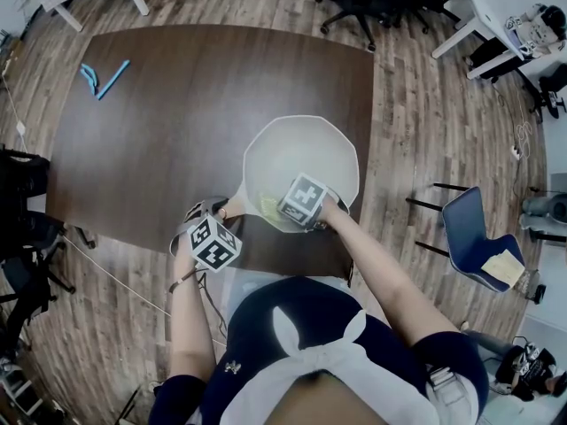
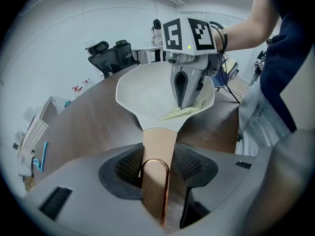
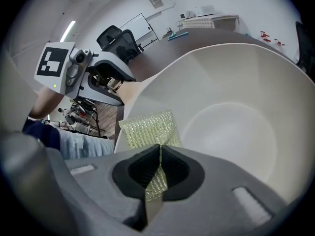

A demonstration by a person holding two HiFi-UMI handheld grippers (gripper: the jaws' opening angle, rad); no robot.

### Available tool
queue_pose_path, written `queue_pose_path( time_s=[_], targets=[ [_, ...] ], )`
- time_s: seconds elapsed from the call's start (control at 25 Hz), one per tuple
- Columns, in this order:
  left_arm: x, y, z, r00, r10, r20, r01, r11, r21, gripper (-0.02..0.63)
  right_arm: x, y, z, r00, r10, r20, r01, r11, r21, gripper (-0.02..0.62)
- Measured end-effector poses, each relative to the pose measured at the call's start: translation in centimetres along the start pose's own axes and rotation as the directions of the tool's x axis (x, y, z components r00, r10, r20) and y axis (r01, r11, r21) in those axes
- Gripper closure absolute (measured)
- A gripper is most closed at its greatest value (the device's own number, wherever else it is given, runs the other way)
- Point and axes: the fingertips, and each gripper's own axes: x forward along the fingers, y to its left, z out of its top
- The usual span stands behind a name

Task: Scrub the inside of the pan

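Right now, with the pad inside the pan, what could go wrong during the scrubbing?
The right gripper pinches the yellow-green pad by one thin edge; pressing on the pan wall could pull it free.
Only the left gripper steadies the pan, by its handle, near the table edge; a hard stroke might twist or slide it.

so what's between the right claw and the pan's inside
A yellow-green scrub pad, pinched in the right claw and resting against the inner wall of the pan; clearest in the right gripper view.
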Motion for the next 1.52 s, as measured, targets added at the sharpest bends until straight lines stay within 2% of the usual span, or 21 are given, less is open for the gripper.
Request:
queue_pose_path(
  time_s=[0.36,0.76,1.2,1.52],
  targets=[
    [0.1,0.1,0.5,1.000,-0.011,-0.008,0.011,0.999,0.035,0.413,0.0,0.1,1.8,0.996,0.027,0.085,-0.030,0.999,0.031,0.588],
    [-0.1,0.4,0.7,1.000,-0.012,-0.012,0.012,0.999,0.048,0.413,0.0,-0.9,3.9,0.988,-0.028,0.150,0.029,1.000,-0.004,0.588],
    [0.0,0.6,0.6,1.000,-0.006,-0.013,0.007,0.998,0.062,0.413,-0.1,-2.2,6.0,0.969,-0.135,0.205,0.154,0.985,-0.082,0.588],
    [-0.1,0.9,0.5,1.000,-0.009,-0.008,0.010,0.997,0.079,0.413,0.0,-3.1,7.5,0.959,-0.150,0.240,0.177,0.979,-0.097,0.586]
  ],
)
